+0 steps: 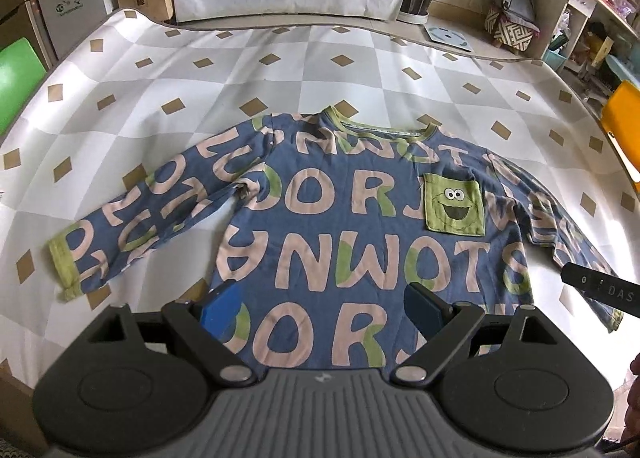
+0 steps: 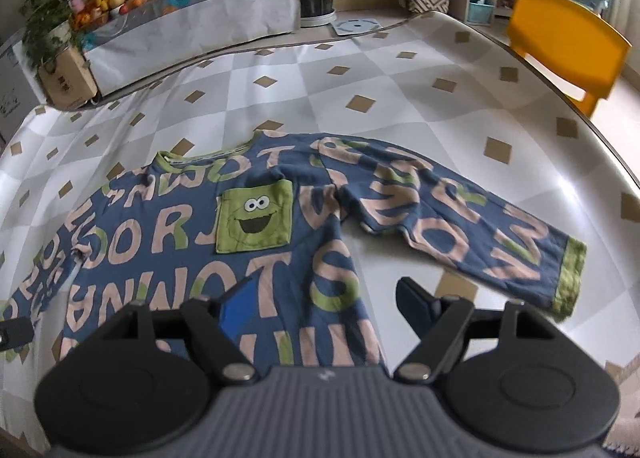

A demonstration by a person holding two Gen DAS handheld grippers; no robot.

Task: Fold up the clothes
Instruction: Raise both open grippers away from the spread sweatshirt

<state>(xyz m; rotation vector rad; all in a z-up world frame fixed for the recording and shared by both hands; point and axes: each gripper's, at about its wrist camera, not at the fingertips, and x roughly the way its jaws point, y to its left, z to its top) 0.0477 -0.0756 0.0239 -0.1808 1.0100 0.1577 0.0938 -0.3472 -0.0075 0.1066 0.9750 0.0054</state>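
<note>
Blue lettered shirt (image 2: 256, 242) laid flat on checkered tablecloth (image 2: 360, 70), sleeves spread; right gripper (image 2: 324, 308) held open above hem.

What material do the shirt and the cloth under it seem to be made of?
The shirt looks like soft matte knit, probably cotton: it lies limp, with ribbed green cuffs. The checked table cover seems smooth, slightly glossy, perhaps coated fabric or vinyl, since it reflects light.

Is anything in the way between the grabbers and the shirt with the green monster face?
Nothing visible is. The blue shirt lies spread flat on the checked tablecloth, with nothing on top of it. The left hand-held gripper and the right hand-held gripper both hang open right above its lower edge.
</note>
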